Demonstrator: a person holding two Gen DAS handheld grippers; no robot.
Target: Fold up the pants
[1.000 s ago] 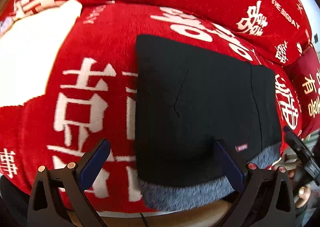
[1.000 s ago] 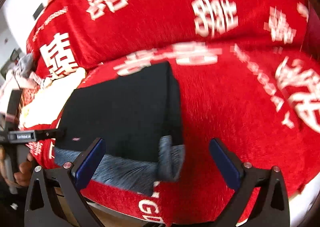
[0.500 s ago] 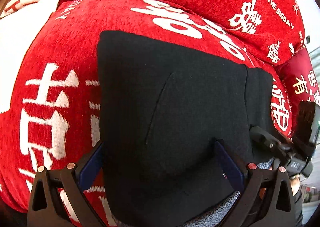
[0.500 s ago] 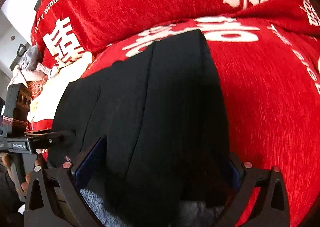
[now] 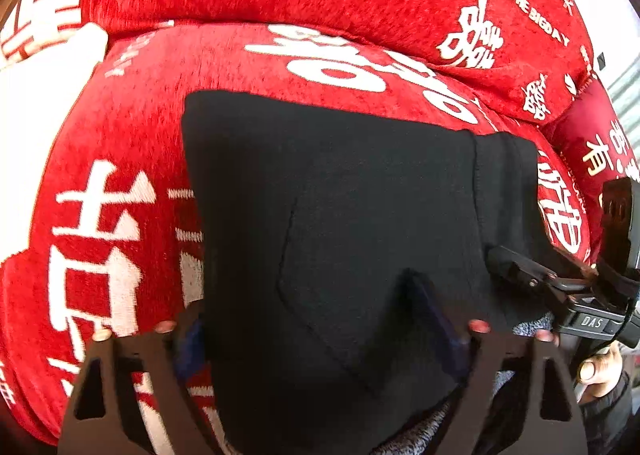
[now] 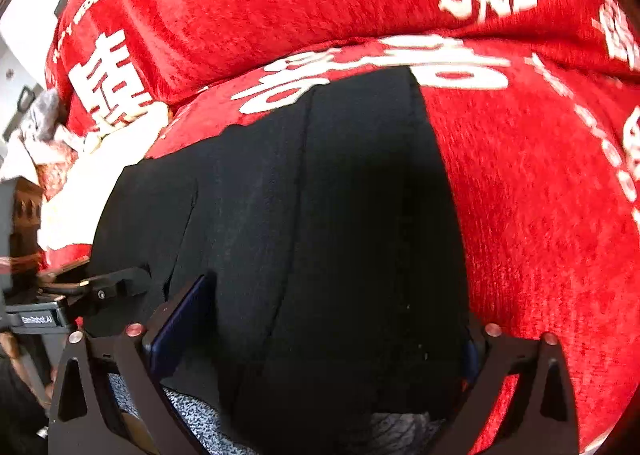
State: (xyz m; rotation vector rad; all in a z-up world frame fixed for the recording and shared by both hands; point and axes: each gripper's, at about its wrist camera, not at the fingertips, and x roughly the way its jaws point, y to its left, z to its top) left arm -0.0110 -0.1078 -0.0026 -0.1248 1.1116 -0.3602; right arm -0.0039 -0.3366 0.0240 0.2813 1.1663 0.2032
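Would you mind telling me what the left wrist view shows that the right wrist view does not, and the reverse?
Only the left wrist view shows the dark red cushion at right. Only the right wrist view shows the grey cloth bundle at far left. Both share the folded black pants on the red blanket, each gripper straddling an edge: left gripper, right gripper.

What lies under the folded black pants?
The pants rest on a red blanket with white characters. Grey fleecy lining shows at the near edge. What the blanket itself covers is hidden.
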